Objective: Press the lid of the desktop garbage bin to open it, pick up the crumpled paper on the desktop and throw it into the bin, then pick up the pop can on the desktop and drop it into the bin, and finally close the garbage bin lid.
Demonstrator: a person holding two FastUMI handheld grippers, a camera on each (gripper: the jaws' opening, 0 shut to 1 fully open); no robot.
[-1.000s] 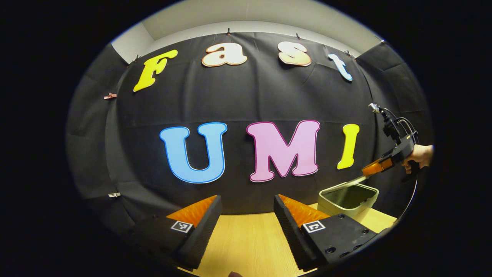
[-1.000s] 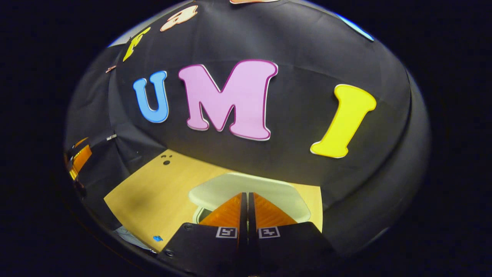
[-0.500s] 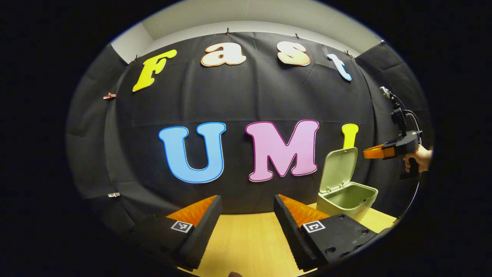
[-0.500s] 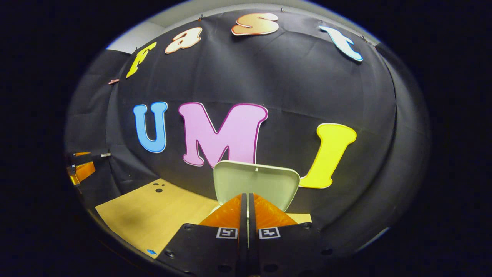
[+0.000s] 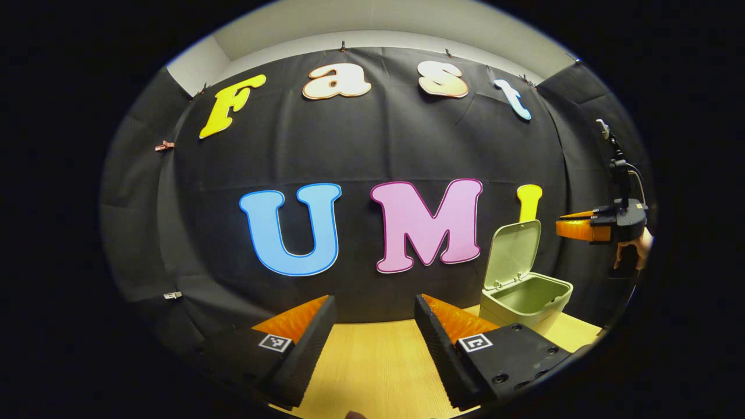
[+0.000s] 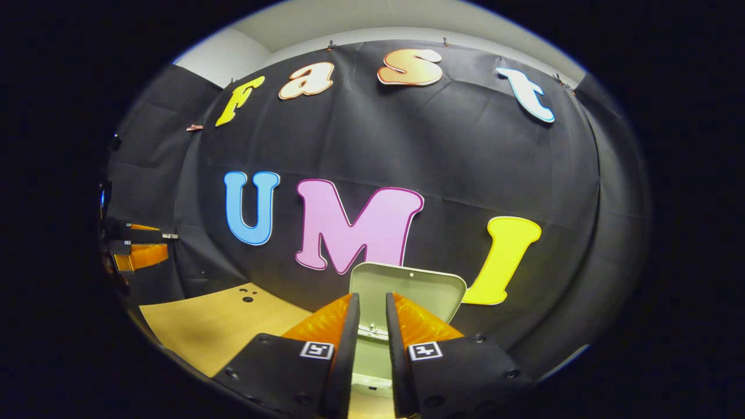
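On the far right of the wooden surface (image 5: 372,366), close against the black cloth wall (image 5: 372,151), stands the garbage bin (image 5: 527,302) with its lid (image 5: 513,254) swung up and leaning slightly past upright, the hollow of the bin exposed and seemingly with nothing in it. From the right gripper view the same lid (image 6: 410,288) rises just beyond the right gripper (image 6: 372,317), whose fingers stand a narrow gap apart with nothing between them, looking down over the bin's hinge. From the left gripper view that right gripper (image 5: 573,227) hangs level in the air, above and to the right of the bin and apart from the lid, with part of a hand (image 5: 637,247) on its grip. The left gripper (image 5: 372,326) sits well to the left over bare surface, its fingers spread wide and released, holding nothing. Neither the crumpled paper nor the pop can can be made out in these frames, so I cannot tell where they lie. By my judgement the opening step is done and fetching the paper comes next. The main risk is the raised lid: a gripper coming in from the right or reaching over the bin could brush it and knock it shut, or nudge the light bin along the surface. A loose pinch on the paper could also let it drop short of the opening.
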